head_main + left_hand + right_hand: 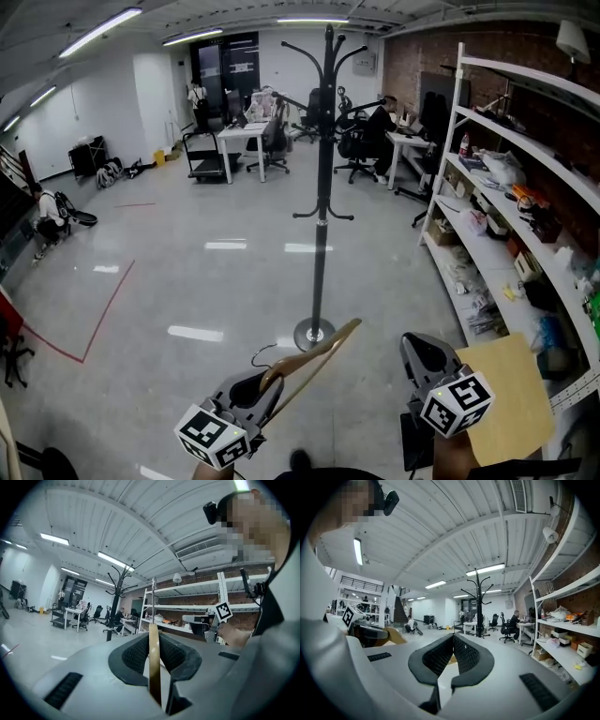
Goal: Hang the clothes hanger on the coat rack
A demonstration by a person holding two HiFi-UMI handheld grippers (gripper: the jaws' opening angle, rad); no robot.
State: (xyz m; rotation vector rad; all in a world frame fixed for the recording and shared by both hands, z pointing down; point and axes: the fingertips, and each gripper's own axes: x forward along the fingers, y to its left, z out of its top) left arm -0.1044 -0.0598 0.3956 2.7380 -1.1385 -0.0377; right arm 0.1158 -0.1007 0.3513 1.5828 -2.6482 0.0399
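The black coat rack [323, 187] stands on the grey floor ahead of me, its round base [314, 333] just beyond the grippers. My left gripper [267, 382] is shut on a wooden clothes hanger [309, 361], whose arm points up and right toward the rack's base; its wire hook [262, 354] curls out to the left. In the left gripper view the hanger's edge [153, 663] sits upright between the pads, with the coat rack [115, 606] farther off. My right gripper [419, 342] is shut and holds nothing; in its own view the coat rack [478, 602] shows beyond its closed tips.
White shelving [506, 187] filled with odds and ends runs along the right wall. A cardboard sheet [511, 394] lies at lower right. Desks, office chairs and people [380, 131] are at the back. A person [47, 211] sits at the far left. Red tape lines [103, 319] mark the floor.
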